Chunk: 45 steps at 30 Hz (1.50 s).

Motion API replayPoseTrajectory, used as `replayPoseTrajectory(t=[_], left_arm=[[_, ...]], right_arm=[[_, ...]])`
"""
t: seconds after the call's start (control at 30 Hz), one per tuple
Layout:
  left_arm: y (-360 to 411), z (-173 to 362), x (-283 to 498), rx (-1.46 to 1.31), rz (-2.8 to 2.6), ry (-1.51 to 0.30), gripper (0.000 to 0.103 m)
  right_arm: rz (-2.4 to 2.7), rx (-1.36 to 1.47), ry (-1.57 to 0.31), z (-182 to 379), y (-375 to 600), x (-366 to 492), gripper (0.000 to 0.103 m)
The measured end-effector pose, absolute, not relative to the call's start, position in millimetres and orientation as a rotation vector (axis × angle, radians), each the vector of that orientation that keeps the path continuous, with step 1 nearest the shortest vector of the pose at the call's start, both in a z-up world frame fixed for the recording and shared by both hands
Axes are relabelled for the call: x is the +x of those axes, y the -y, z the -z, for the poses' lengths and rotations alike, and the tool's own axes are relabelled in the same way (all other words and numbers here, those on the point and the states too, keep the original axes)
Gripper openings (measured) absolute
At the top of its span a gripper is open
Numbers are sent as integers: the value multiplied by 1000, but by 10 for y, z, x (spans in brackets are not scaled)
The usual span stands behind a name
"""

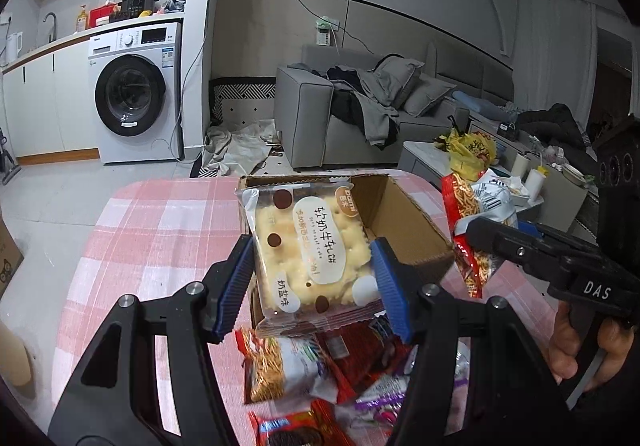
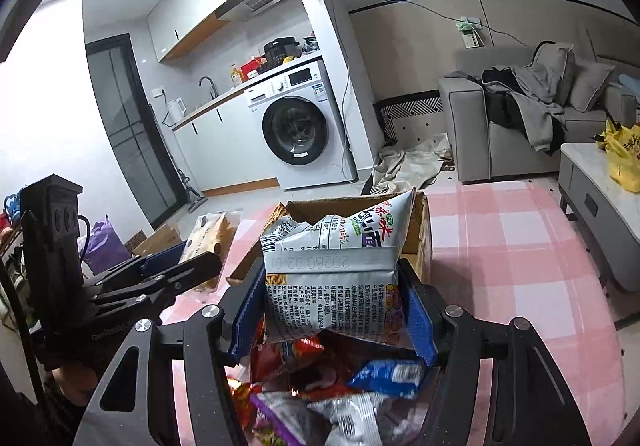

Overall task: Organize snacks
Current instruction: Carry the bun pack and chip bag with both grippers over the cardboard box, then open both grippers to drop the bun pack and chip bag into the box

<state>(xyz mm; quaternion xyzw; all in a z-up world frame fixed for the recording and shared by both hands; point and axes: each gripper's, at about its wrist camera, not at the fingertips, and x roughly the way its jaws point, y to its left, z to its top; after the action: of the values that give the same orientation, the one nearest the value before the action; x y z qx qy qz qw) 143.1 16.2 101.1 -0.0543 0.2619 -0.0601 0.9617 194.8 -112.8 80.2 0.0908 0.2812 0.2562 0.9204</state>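
Observation:
My left gripper [image 1: 312, 278] is shut on a clear cracker pack [image 1: 310, 250] with pale yellow biscuits, held above the near edge of an open cardboard box [image 1: 404, 222]. My right gripper [image 2: 334, 306] is shut on a silver noodle-snack bag [image 2: 336, 266], raised in front of the same box [image 2: 418, 242]. That snack bag [image 1: 476, 214] and the right gripper [image 1: 500, 242] also show at the right of the left wrist view. The left gripper [image 2: 180, 266] with the cracker pack [image 2: 208, 234] appears at the left of the right wrist view. A heap of snack packets [image 1: 320, 374] lies below both grippers.
The pink checked tablecloth [image 1: 140, 230] covers the table under the box. More loose packets [image 2: 340, 398] sit near the front edge. Beyond the table are a grey sofa [image 1: 360, 118], a washing machine [image 1: 132, 94] and a low side table [image 2: 600, 198] with a yellow bag.

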Motion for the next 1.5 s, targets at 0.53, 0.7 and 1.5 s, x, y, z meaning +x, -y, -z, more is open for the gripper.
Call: replayPoseTrajectory(t=[0.53, 0.7, 1.5], left_arm=[[-65, -815, 2039, -65, 132, -548, 56], [-3, -727, 2187, -53, 131, -564, 56], [-45, -624, 2331, -56, 117, -594, 86]], right_arm=[[-497, 216, -615, -620, 1006, 2416, 63], [-494, 221, -626, -561, 1009, 2530, 63], [-506, 162, -651, -578, 1056, 2576, 101]])
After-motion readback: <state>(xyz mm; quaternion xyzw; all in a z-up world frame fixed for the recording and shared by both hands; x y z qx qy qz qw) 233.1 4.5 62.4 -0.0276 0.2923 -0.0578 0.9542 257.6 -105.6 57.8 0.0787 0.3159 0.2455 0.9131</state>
